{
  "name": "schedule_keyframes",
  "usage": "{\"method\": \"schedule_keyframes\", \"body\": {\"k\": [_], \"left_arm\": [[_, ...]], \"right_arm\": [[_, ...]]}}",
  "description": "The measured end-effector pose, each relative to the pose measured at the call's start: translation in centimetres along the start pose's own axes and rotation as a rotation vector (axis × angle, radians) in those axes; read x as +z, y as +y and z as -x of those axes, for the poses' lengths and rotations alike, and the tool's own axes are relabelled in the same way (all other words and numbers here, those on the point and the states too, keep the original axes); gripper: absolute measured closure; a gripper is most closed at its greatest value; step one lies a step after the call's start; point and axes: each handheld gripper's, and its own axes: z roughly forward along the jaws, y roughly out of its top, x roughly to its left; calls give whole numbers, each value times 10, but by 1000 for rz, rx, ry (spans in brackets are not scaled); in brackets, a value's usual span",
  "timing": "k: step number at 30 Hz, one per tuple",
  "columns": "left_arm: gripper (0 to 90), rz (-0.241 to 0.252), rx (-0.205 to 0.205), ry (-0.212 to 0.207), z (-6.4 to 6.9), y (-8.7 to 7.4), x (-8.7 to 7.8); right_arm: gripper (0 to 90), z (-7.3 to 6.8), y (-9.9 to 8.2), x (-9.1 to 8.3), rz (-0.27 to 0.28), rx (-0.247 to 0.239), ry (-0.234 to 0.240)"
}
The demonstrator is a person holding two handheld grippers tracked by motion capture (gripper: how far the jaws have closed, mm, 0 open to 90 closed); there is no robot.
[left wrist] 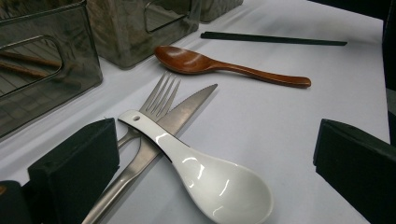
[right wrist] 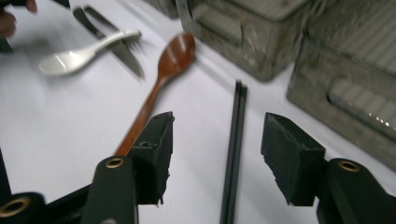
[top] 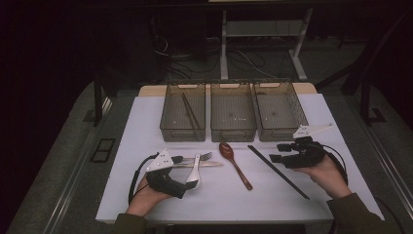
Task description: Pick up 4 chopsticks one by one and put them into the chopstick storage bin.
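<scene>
A white ceramic spoon (top: 196, 170) (left wrist: 210, 182) lies across a steel knife (top: 209, 164) (left wrist: 187, 107) and fork (top: 207, 156) (left wrist: 161, 95) on the white table. My left gripper (top: 185, 171) (left wrist: 219, 140) is open wide, with the spoon between its jaws and untouched. A brown wooden spoon (top: 235, 163) (right wrist: 163, 70) lies in the middle. To its right lies a pair of black chopsticks (top: 277, 170) (right wrist: 236, 135). My right gripper (top: 278, 152) (right wrist: 217, 140) hovers open over their far end, the sticks running between the jaws without touching the pads.
Three clear bins stand in a row at the back: left (top: 182, 131), middle (top: 233, 132), right (top: 278, 134). The left bin holds brown chopsticks (top: 190, 109). Bare white table (top: 219, 200) lies in front of the cutlery.
</scene>
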Motion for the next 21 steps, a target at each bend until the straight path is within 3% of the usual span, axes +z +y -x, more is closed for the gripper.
{"method": "schedule_keyframes", "body": {"k": [10,21], "left_arm": [[0,0,1,0,0,0,0],[0,-1,1,0,0,0,0]], "right_arm": [[555,3,-16,-5,-155,0,-43],[711,3,-23,6,-381,-14,-66]]}}
